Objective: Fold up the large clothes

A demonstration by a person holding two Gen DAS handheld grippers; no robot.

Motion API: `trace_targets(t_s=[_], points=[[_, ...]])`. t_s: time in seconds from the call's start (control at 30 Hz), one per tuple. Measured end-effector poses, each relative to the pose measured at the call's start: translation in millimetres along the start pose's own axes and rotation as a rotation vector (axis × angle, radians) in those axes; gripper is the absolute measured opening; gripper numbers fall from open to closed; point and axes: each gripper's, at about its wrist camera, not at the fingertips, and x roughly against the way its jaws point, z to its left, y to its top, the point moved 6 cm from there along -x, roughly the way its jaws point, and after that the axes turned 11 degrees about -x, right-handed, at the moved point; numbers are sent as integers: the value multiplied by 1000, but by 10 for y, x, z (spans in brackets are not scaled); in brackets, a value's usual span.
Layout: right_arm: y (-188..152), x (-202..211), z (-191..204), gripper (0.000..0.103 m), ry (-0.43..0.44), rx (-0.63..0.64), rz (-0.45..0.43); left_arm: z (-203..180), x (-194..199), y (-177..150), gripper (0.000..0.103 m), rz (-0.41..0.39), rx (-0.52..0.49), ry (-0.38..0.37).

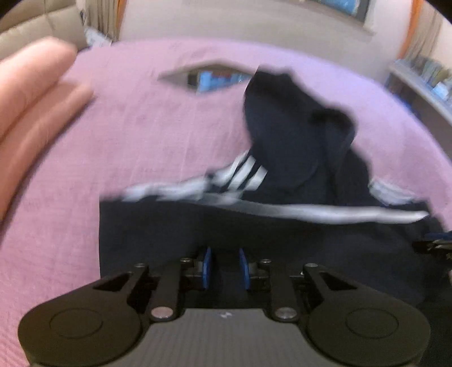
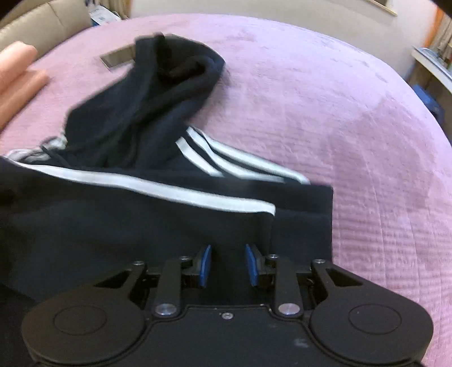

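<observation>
A dark navy hooded jacket with white stripes point(image 1: 282, 158) lies partly folded on a pink bedspread point(image 1: 127, 135); it also shows in the right wrist view point(image 2: 141, 127). The hood lies crumpled at the far end. My left gripper point(image 1: 226, 268) is low over the jacket's near left part, its blue pads point(image 1: 207, 266) a small gap apart with dark fabric between them. My right gripper point(image 2: 228, 264) is over the near right corner, pads point(image 2: 204, 264) likewise apart around dark fabric. Whether either one pinches the cloth is unclear.
A flat mirror-like slab point(image 1: 209, 77) lies on the bedspread beyond the hood, also in the right wrist view point(image 2: 117, 58). A person's fingers point(image 1: 34, 93) show at the left. Shelves point(image 1: 423, 82) stand at the right, a beige headboard point(image 2: 42, 25) at the far left.
</observation>
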Motion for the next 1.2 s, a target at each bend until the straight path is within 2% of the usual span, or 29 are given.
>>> trace_targets(t_s=[0.07, 0.1, 0.17, 0.27, 0.4, 0.5, 0.57, 0.63, 0.73, 0.77, 0.8, 0.83, 0.87, 0.9, 0.93, 1.0, 1.07, 1.13, 1.2], points=[[157, 170, -10, 34, 33, -12, -49, -68, 122, 264, 29, -42, -41, -4], [274, 258, 2, 36, 44, -15, -82, -107, 172, 442, 34, -74, -62, -3], [526, 374, 27, 41, 81, -32, -140, -203, 168, 759, 40, -111, -73, -43], [872, 329, 81, 53, 141, -97, -189, -386, -117, 1247, 42, -150, -50, -130], [1229, -10, 154, 53, 167, -193, -209, -598, -857, 1699, 42, -110, 25, -210], [1395, -320, 150, 53, 196, -280, -194, -621, -1328, 1833, 42, -60, 77, -193], [1470, -573, 150, 53, 208, -318, -164, -586, -1496, 1844, 43, -39, 100, -168], [1514, -749, 142, 53, 233, -348, -136, -576, -1670, 1855, 44, -14, 113, -178], [1590, -912, 175, 54, 247, -363, -122, -617, -1866, 1840, 43, 2, 96, -158], [1609, -933, 177, 54, 252, -365, -116, -642, -1885, 1843, 40, -8, 80, -148], [1614, -971, 199, 54, 260, -373, -108, -664, -1889, 1853, 26, -16, 51, -118], [1617, -1013, 228, 54, 269, -381, -98, -662, -1881, 1865, 17, -19, 33, -88], [1621, -1042, 263, 48, 275, -382, -89, -635, -1863, 1865, 13, -23, 26, -72], [1627, -1062, 301, 22, 267, -367, -82, -576, -1801, 1869, 11, -40, 37, -82], [1635, -1082, 349, 7, 252, -338, -80, -515, -1730, 1863, 10, -60, 42, -84], [1676, -986, 397, 8, 206, -274, -140, -351, -1508, 1861, 10, -106, 14, -48], [1736, -727, 374, 7, 201, -225, -238, -147, -1250, 1845, 10, -152, 2, -17], [1757, -445, 304, 7, 200, -197, -314, 156, -988, 1786, 9, -185, 40, 10], [1709, -264, 215, 7, 201, -179, -347, 477, -879, 1675, 3, -180, 99, 46]])
